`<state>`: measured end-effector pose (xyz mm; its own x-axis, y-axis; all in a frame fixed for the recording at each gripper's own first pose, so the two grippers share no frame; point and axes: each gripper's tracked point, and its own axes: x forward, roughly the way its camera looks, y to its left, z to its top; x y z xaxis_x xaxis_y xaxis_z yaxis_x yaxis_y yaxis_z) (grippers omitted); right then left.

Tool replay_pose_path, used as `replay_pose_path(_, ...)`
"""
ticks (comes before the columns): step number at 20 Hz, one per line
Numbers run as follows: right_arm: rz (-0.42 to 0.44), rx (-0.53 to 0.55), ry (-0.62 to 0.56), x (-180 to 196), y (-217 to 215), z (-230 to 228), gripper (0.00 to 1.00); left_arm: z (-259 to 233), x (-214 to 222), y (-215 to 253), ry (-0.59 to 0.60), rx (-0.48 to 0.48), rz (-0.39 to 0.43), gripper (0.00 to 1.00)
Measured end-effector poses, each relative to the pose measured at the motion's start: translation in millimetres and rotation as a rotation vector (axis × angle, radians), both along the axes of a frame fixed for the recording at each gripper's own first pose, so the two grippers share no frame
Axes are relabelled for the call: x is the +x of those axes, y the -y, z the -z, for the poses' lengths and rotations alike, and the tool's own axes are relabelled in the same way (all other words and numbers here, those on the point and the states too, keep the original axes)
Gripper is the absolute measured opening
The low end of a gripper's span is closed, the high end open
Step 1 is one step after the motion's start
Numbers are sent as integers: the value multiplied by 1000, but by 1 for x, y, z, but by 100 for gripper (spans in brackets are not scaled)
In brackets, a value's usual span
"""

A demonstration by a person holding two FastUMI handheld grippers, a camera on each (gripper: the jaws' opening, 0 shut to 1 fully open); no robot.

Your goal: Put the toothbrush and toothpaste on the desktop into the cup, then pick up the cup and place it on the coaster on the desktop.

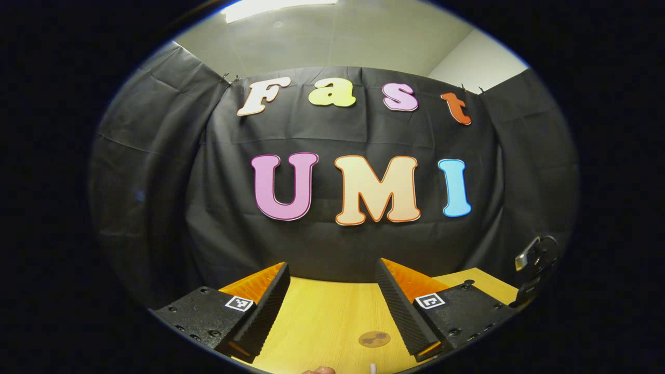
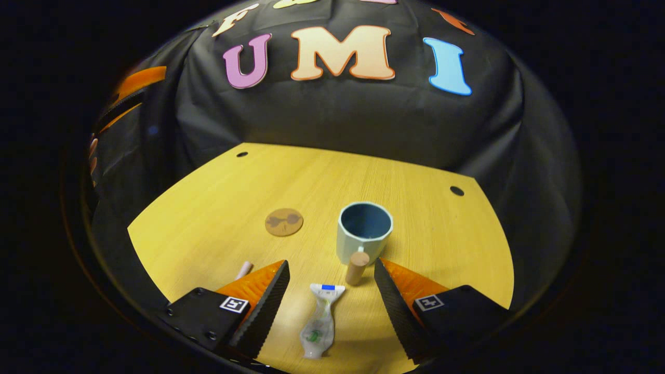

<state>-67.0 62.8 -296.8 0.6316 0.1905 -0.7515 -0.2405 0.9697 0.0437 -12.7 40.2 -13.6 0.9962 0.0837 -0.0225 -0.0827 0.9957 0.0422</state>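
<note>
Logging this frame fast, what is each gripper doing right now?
Left gripper: open, holding nothing, above the desktop.
Right gripper: open, holding nothing, the toothpaste lying between its fingers, untouched.

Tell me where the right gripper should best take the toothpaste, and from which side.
Probably across the flat middle of the toothpaste, coming straight down from above. The tube lies flat on the desktop, lengthwise between the open fingers of the right gripper, so they would close on its narrow width. The cup beyond stands apart from it.
</note>
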Motion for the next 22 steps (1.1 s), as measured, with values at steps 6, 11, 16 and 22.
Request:
replay_pose_path(6,-9,-45,-204,-31,3,56,100,6,0,-9,-13,5,-25,96)
replay_pose_path(11,-19,-65,-262,-36,3,73,99,14,0,-9,-32,10,-23,96)
replay_pose_path(16,-44,-92,-341,-43,-2,94,86,22,0,-6,-59,8,-11,100)
replay_pose_path(22,-90,-102,-393,-50,-10,99,29,47,-1,6,-126,7,21,97)
